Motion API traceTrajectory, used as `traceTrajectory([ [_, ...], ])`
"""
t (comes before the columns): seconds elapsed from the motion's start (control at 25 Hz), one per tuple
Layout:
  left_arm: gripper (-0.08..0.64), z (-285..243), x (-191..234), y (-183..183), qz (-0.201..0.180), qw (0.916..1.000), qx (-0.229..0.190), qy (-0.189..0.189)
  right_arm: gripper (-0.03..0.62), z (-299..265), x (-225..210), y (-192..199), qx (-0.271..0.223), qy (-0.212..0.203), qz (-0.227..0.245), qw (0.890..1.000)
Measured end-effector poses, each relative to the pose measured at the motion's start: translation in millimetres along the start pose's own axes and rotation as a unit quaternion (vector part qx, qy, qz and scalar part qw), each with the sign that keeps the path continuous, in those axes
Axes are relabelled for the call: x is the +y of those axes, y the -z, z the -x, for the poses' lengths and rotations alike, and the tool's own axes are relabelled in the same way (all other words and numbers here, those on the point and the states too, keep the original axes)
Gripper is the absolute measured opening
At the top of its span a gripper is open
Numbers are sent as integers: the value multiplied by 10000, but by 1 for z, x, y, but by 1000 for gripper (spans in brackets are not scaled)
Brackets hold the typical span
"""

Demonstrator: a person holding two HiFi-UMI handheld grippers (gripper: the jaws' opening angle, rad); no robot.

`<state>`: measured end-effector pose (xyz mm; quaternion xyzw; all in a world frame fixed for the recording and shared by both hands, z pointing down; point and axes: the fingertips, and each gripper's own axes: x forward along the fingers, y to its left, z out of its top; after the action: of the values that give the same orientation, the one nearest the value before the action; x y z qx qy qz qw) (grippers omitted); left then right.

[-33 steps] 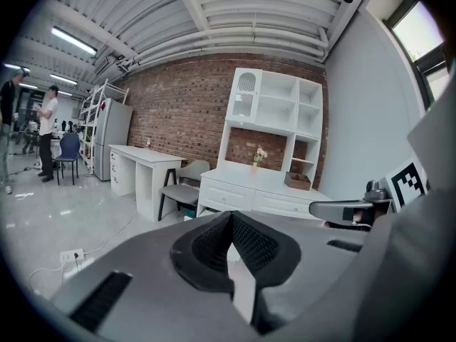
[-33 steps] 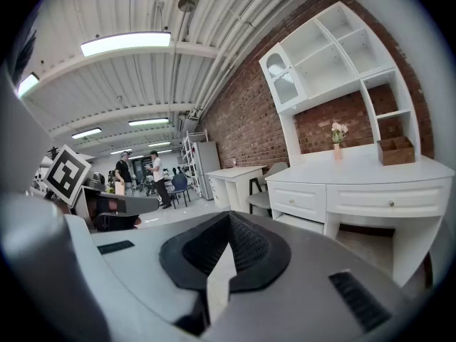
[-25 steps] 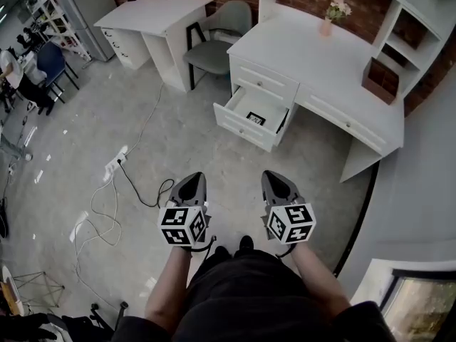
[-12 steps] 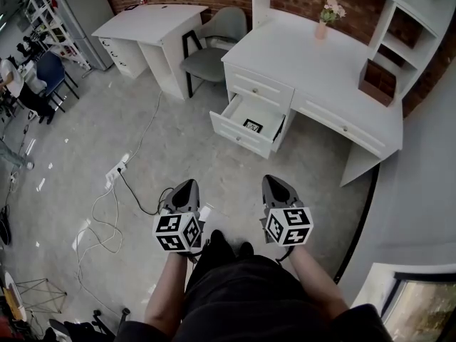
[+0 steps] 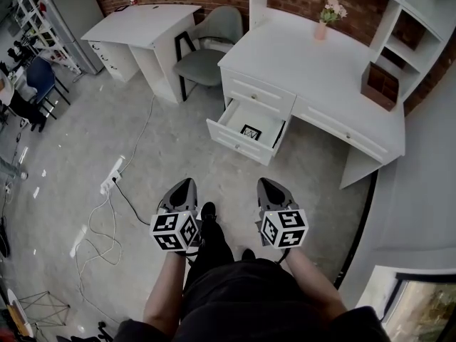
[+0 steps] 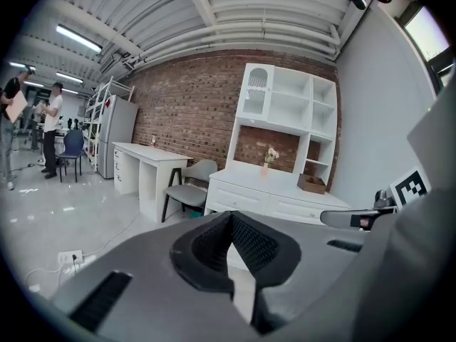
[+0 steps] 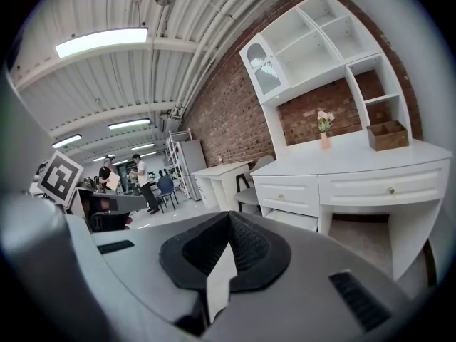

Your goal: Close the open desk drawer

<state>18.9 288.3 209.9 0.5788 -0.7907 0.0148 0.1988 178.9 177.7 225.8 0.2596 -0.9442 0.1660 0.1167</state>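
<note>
**2 closed grippers, both well short of the open drawer**

Both tools hang side by side over the grey floor (image 5: 171,141), close to the person's body and pointing toward the far desk. Seen along its jaws, the left gripper (image 6: 229,218) has its 2 ribbed pads pressed together at the tips, with nothing between them. In the head view the left gripper (image 5: 183,184) sits just left of a black shoe (image 5: 207,212). The right gripper (image 5: 269,182) is in the same state: its own view shows the jaws meeting at the tips and holding nothing. Each carries a cube with square markers at its near end.

The drawer (image 5: 246,130) stands pulled out from the left end of the white desk (image 5: 320,63), below 1 closed drawer (image 5: 258,90). It lies beyond both grippers and well apart from them, slightly nearer the right one's line. A black-and-white marker card (image 5: 250,132) lies flat inside it.

On the desk top a pink vase of flowers (image 5: 325,20) stands at the far side and a brown wooden box (image 5: 377,80) at the right. A grey chair (image 5: 206,57) sits just left of the desk, with a second white desk (image 5: 142,21) further left. A power strip (image 5: 110,174) and loose cables (image 5: 96,223) lie on the floor at the left.
</note>
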Motion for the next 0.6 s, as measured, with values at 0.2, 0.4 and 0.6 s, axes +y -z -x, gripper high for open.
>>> traceTrajectory([
  [0.2,9,-55,38,-16,-98,9996,140,235,5,-59,-5,-12,56,275,-59,9996],
  [0.4,9,-110,89,-41,-147,9978,352,544,5,-127,2,-30,102,641,-221,9976],
  [0.6,9,-162,130,-56,-206,9942,559,890,5,-183,7,-34,264,1009,-318,9940],
])
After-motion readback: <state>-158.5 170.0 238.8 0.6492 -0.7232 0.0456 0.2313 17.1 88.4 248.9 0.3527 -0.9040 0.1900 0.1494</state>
